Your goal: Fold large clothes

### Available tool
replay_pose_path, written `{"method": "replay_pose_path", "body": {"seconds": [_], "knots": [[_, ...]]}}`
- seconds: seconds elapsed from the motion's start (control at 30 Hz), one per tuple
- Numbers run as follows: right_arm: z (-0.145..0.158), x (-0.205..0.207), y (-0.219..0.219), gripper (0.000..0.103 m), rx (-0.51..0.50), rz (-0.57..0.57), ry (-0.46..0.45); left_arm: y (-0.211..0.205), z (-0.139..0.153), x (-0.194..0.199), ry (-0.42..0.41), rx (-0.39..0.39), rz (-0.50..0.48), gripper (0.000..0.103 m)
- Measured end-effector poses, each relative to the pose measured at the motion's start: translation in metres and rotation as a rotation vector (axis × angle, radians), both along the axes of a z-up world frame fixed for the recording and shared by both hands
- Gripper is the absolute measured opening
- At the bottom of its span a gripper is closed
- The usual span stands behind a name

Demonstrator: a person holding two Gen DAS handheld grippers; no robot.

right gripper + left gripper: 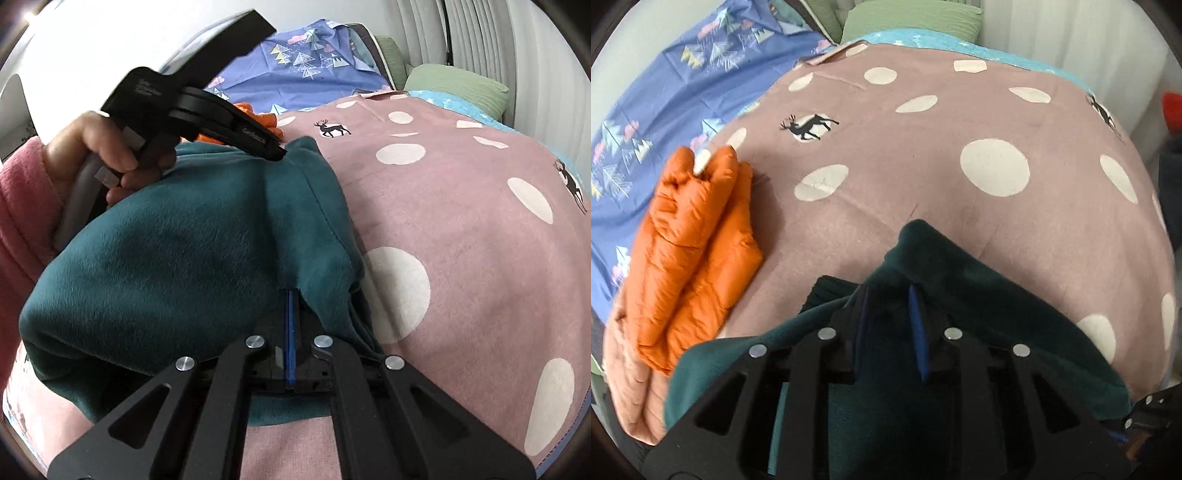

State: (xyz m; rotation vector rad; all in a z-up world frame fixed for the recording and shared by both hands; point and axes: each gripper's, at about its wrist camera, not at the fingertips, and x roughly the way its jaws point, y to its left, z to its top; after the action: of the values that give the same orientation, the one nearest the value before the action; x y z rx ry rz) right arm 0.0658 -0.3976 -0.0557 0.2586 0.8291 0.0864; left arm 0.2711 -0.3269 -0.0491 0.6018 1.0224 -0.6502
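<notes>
Keep both clamps firm, right gripper (291, 306) pinched on the green fleece (166, 251) above the dotted blanket (461, 229), left gripper (890, 306) seemingly gripping it too, then lower evenly.

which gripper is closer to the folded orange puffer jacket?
Left. The left gripper grips the dark teal fleece garment beside the orange puffer jacket; the right gripper pinches it farther away.

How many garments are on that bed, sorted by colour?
Dark teal fleece garment: 1, clamped by both grippers
Orange quilted puffer jacket: 1
Pale peach quilted garment: 1, beneath the orange one
Total: 3
</notes>
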Motion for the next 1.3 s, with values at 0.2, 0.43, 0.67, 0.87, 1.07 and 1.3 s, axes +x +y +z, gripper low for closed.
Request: {"method": "replay_pose_path", "body": {"seconds": [0.2, 0.43, 0.67, 0.87, 1.07, 1.3], "knots": [[-0.003, -0.003, -0.011, 0.000, 0.076, 0.021, 0.000, 0.054, 0.076, -0.032, -0.140, -0.172, 0.013, 0.044], [-0.004, -0.006, -0.010, 0.000, 0.116, 0.037, -0.025, 0.133, 0.030, -0.033, -0.066, -0.138, 0.134, 0.039], [-0.003, -0.007, -0.003, 0.000, 0.057, 0.031, -0.022, 0.121, 0.025, -0.038, -0.167, -0.080, 0.159, 0.038], [-0.004, -0.007, -0.007, 0.000, 0.076, 0.031, -0.026, 0.155, 0.074, -0.075, -0.068, -0.355, 0.155, 0.041], [-0.005, -0.006, -0.005, 0.000, 0.062, 0.032, -0.036, 0.158, 0.033, -0.129, -0.164, -0.317, 0.085, 0.047], [-0.008, -0.007, -0.014, 0.000, 0.102, 0.047, -0.027, 0.142, 0.066, -0.141, -0.110, -0.300, 0.093, 0.039]]}}
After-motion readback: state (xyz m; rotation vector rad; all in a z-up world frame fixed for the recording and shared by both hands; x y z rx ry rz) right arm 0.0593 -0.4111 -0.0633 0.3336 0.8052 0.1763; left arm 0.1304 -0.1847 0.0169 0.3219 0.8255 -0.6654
